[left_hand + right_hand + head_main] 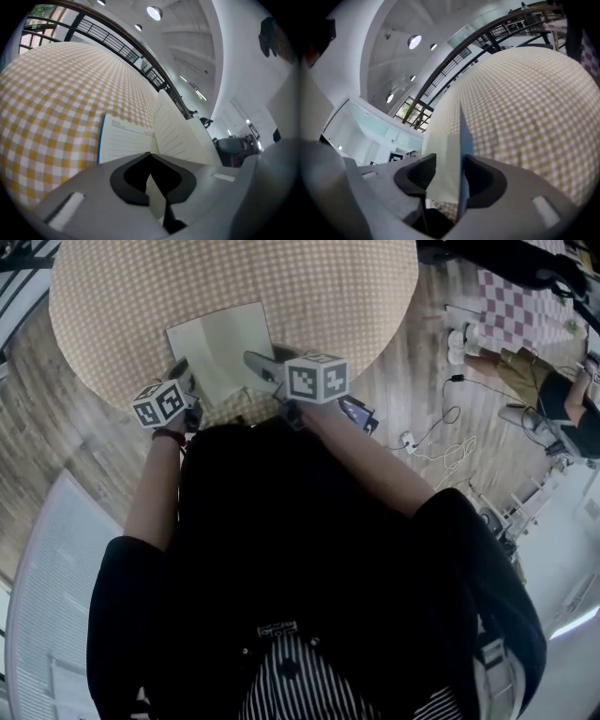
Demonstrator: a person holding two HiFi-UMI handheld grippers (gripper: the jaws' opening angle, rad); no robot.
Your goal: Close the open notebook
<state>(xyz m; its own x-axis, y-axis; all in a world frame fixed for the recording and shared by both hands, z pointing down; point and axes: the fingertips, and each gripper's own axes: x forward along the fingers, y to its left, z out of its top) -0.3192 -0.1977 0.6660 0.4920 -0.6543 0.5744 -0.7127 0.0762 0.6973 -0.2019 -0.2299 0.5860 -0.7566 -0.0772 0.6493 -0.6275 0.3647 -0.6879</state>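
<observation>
The notebook lies open by the near edge of the table. If you swing the raised half over with the left gripper clamped on what looks like a thin sheet at the near left corner, that sheet could crease or tear, or the book could skid off the edge. The right gripper grips the upright cover and pages (blue outside). Both your forearms reach forward, the grippers angled inward.

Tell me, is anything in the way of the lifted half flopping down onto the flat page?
Nothing lies on the flat page. Only the left gripper, pinching the notebook at its near edge, might meet the lifted half held by the right gripper.
</observation>
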